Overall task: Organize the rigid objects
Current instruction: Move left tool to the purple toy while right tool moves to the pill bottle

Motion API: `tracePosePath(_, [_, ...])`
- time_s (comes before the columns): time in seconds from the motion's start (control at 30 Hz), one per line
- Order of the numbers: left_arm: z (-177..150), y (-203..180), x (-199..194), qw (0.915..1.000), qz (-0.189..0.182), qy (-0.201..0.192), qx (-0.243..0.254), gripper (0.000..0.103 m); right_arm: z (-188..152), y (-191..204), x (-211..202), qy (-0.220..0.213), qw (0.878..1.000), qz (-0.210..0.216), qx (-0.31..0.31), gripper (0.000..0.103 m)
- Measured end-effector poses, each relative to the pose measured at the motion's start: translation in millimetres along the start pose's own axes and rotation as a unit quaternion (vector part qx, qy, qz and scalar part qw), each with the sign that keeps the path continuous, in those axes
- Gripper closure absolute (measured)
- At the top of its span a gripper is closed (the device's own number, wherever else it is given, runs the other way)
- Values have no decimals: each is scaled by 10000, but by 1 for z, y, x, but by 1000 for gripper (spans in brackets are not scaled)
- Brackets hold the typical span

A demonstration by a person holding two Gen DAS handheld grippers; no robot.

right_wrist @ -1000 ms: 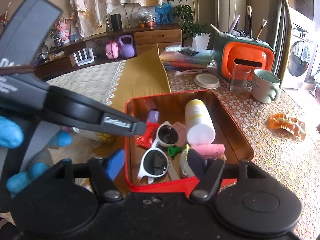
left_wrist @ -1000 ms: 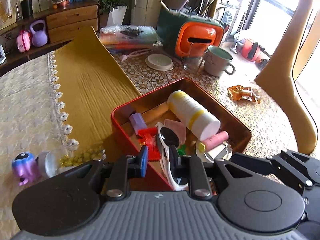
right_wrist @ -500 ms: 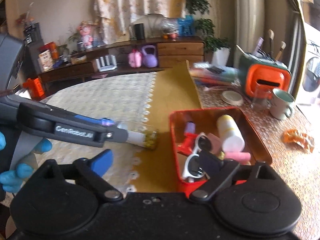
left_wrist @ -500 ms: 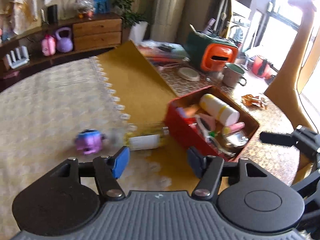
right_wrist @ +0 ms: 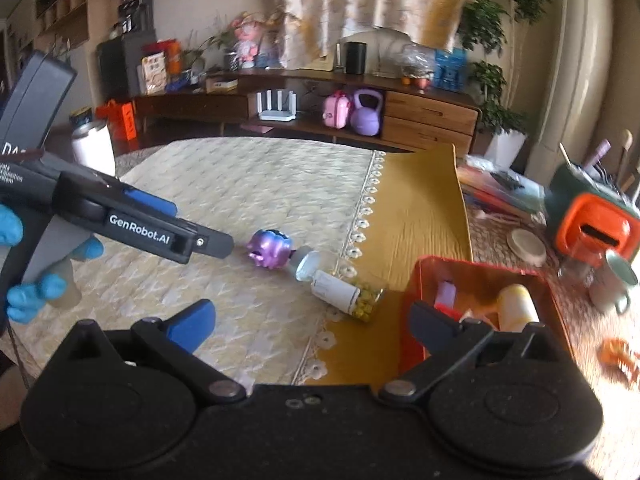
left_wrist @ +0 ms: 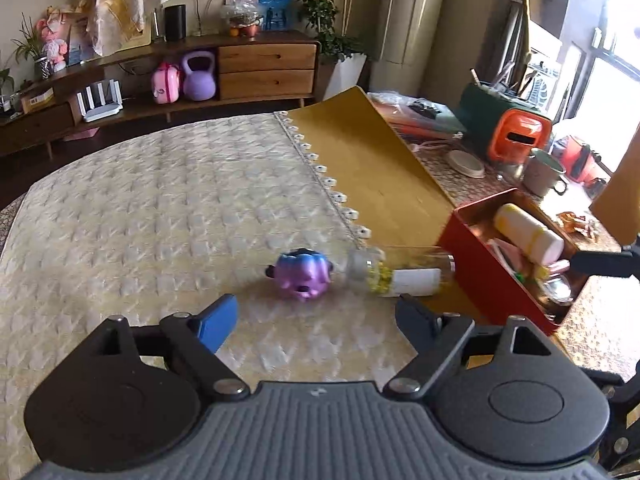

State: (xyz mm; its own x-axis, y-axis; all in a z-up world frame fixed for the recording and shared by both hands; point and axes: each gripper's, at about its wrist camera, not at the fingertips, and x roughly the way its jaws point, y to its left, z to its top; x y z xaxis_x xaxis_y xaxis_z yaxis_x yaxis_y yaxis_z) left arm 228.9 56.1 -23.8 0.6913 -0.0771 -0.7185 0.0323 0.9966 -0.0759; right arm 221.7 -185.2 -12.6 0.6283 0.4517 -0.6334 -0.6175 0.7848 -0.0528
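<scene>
A purple toy (left_wrist: 302, 276) (right_wrist: 270, 250) lies on the cream cloth. Touching it is a clear bottle of yellow pills (left_wrist: 400, 274) (right_wrist: 340, 286), lying on its side. To the right stands the red box (left_wrist: 480, 276) (right_wrist: 472, 266), which holds a white and yellow bottle (left_wrist: 528, 232) (right_wrist: 518, 308) and other small items. My left gripper (left_wrist: 316, 316) hangs just short of the toy, its jaws opening with nothing between them. My right gripper (right_wrist: 312, 320) is near the box's left corner, its jaws also opening and empty. One of its fingers (left_wrist: 600, 262) shows over the box.
A yellow mat (left_wrist: 372, 172) lies between the cream cloth (left_wrist: 160, 208) and the patterned tabletop. Behind the box are an orange and green holder (left_wrist: 516, 136), a mug (left_wrist: 544, 172), a round lid (left_wrist: 466, 162) and an orange wrapper (left_wrist: 576, 222). A blue-gloved hand (right_wrist: 12, 228) holds the left gripper.
Both grippers have drawn back from the red box and swung left toward the toy and the pill bottle. Both pairs of jaws have spread wider.
</scene>
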Motion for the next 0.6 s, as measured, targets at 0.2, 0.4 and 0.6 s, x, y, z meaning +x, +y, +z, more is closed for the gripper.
tracePosePath(0.2, [1, 6, 26, 9999, 123, 69, -30, 17, 9, -6, 33, 248, 9989, 88, -387, 0])
tracePosePath(0.4, [4, 9, 57, 9996, 194, 181, -74, 17, 15, -6, 69, 462, 9935, 199, -1019, 0])
tracePosePath(0.6, [7, 11, 85, 9993, 217, 265, -179, 17, 23, -8, 103, 597, 9873, 295, -1439, 0])
